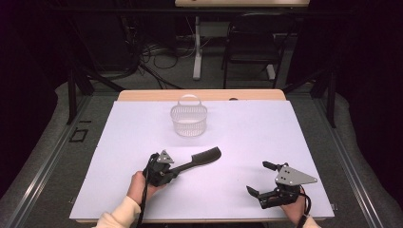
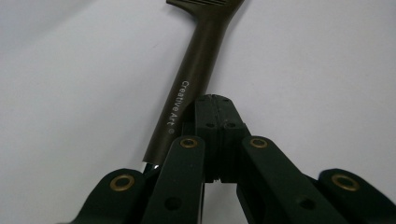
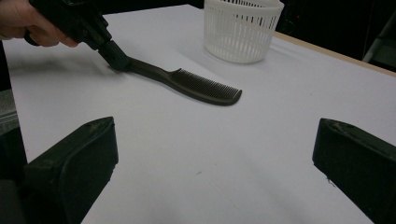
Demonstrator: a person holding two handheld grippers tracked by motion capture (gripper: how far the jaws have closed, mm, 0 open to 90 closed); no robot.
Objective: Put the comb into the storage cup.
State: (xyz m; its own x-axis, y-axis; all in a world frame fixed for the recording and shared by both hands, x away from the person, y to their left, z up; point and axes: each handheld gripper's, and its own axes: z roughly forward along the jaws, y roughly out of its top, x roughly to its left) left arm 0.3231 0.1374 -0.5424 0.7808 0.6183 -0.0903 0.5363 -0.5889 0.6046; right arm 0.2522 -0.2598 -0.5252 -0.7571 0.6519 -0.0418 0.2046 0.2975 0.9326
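We find the white counter open everywhere; at twelve o'clock the white slatted plastic basket blocks passage.

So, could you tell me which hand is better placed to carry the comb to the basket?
The left. Its tongs are shut at the comb handle, with the basket just beyond. The right tongs rest open, off to the side.

A long black comb lies flat on the white table, slanting from lower left to upper right. Its toothed end points toward the far side; white lettering runs along its handle
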